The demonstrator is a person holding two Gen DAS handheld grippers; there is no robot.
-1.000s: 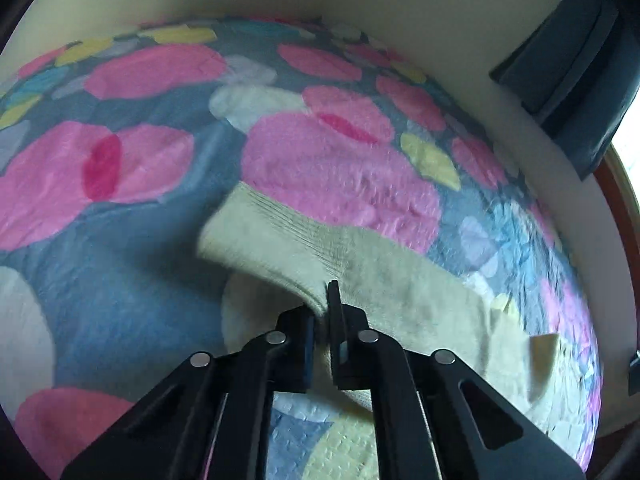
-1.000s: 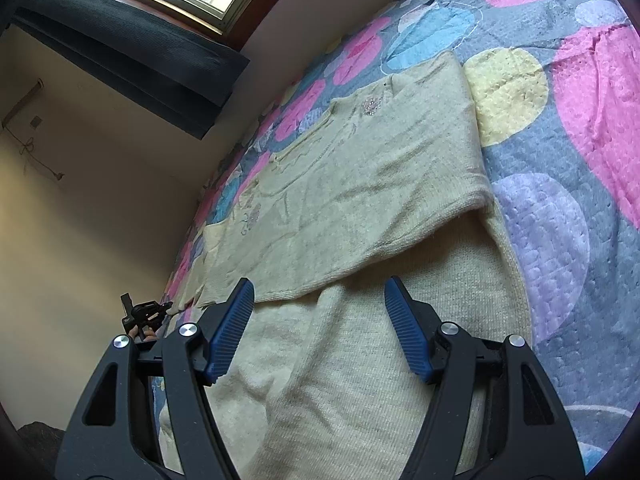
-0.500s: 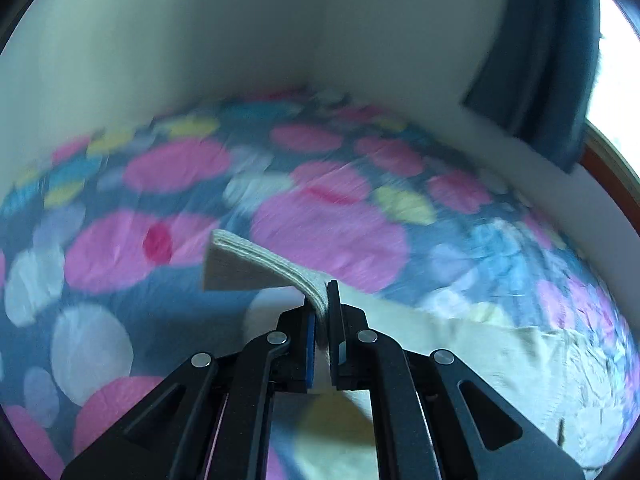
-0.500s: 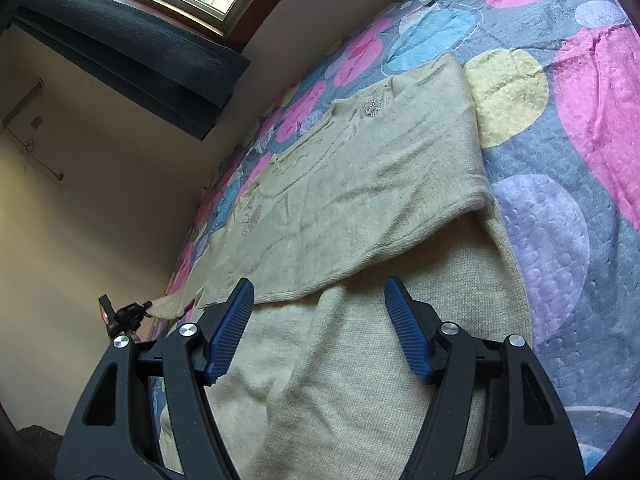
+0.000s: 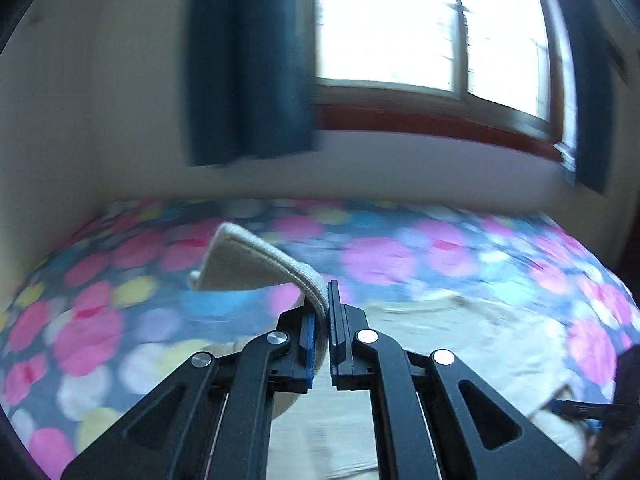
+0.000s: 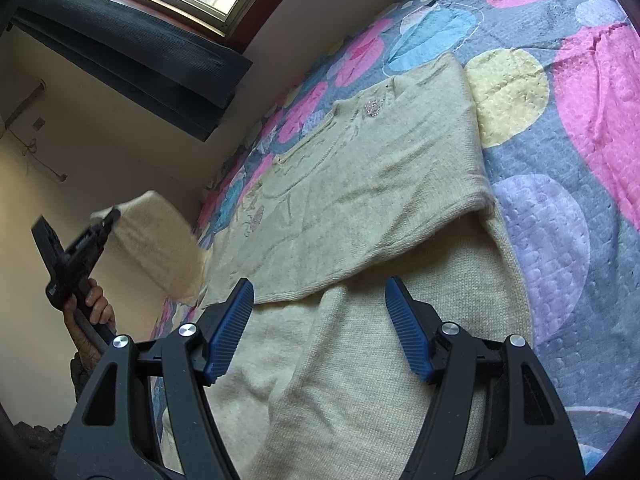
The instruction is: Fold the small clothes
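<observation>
A pale yellow knit sweater [image 6: 360, 184] lies spread on the spotted bedspread [image 6: 560, 208], one sleeve folded across its body. My left gripper [image 5: 323, 312] is shut on the other sleeve's ribbed cuff [image 5: 256, 264], which arches up over the bed in the blurred left wrist view. In the right wrist view that lifted sleeve [image 6: 160, 240] hangs at the far left from the left gripper [image 6: 108, 220], held by a hand [image 6: 94, 308]. My right gripper [image 6: 318, 320] stands open just above the sweater's lower body, nothing between its blue pads [image 6: 408, 332].
The bed sits in a corner with cream walls [image 5: 100, 100] on two sides. A bright window [image 5: 420, 20] with a red-brown sill and dark blue curtains [image 5: 248, 60] is behind the bed. Bare bedspread [image 5: 100, 320] stretches to the left of the sweater.
My left gripper has risen and swung toward the window with the sleeve cuff, lifting the sleeve off the bed. The right gripper has stayed still and open.
</observation>
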